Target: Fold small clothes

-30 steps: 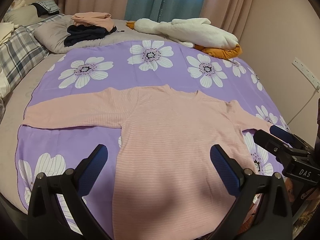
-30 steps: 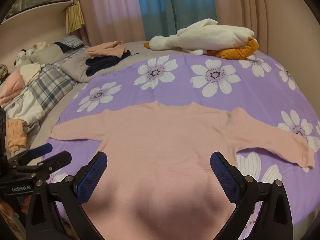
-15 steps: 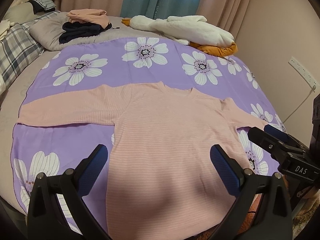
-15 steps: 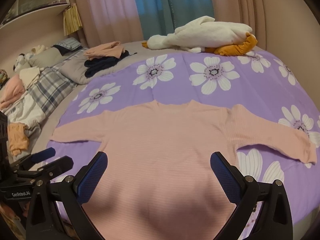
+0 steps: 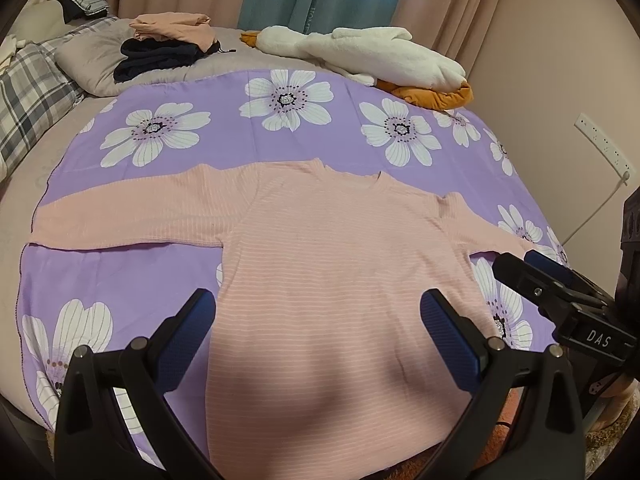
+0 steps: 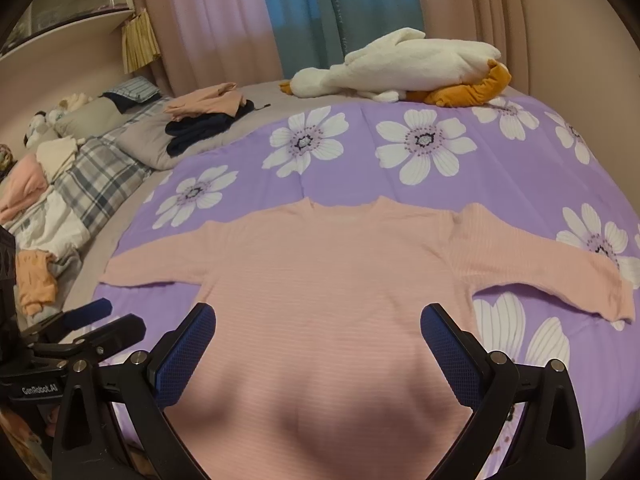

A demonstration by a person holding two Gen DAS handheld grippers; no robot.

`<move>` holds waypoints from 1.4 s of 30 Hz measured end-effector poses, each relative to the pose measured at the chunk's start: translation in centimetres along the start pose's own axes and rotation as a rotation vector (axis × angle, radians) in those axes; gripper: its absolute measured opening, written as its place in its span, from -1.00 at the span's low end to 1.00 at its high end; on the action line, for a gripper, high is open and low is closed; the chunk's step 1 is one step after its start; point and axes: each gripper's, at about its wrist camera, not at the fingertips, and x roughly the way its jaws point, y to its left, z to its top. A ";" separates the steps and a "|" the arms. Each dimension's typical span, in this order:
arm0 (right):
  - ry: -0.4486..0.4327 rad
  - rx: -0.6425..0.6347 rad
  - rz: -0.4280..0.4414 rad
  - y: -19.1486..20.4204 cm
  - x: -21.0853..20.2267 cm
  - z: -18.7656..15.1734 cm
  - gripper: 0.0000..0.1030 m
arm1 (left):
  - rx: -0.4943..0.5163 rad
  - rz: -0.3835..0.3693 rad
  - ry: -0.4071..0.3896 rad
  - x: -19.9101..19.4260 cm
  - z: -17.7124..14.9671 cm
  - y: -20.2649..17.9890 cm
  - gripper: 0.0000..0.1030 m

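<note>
- Left wrist view: the pink ribbed long-sleeved knit top (image 5: 340, 280) lies flat and face-up on the purple sheet printed with white flowers (image 5: 248, 136), which covers the bed. Its neckline points toward the far edge of the bed and its hem hangs near the near edge.
- Both sleeves are spread out sideways; the left sleeve (image 5: 128, 216) reaches the sheet's left edge.
- The left gripper (image 5: 320, 316) hovers over the lower body of the top, its blue-padded fingers (image 5: 192, 328) wide apart and holding nothing.
- The right gripper (image 5: 560, 296) shows at the right edge of the bed, near the right sleeve.
- Right wrist view: the right gripper (image 6: 318, 328) also hangs above the top's lower half, fingers (image 6: 444, 340) spread and empty. The right sleeve (image 6: 552, 268) ends in a cuff well short of the bed's right edge.
- A white plush goose with orange feet (image 6: 400, 68) and a stack of folded clothes (image 6: 208, 116) sit along the far edge.
- Judgement: the garment is laid out and no fold has begun. The next move probably calls for each gripper to pinch a sleeve or side seam and carry it inward across the body.
</note>
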 end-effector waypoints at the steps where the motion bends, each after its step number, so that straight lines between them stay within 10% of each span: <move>1: 0.000 0.002 0.001 -0.1 0.0 0.0 0.98 | 0.001 -0.001 0.001 0.0 0.0 0.0 0.98; 42: -0.018 0.258 -0.014 -8.0 -1.2 0.1 0.93 | 0.029 0.000 0.094 3.4 0.2 -2.0 0.98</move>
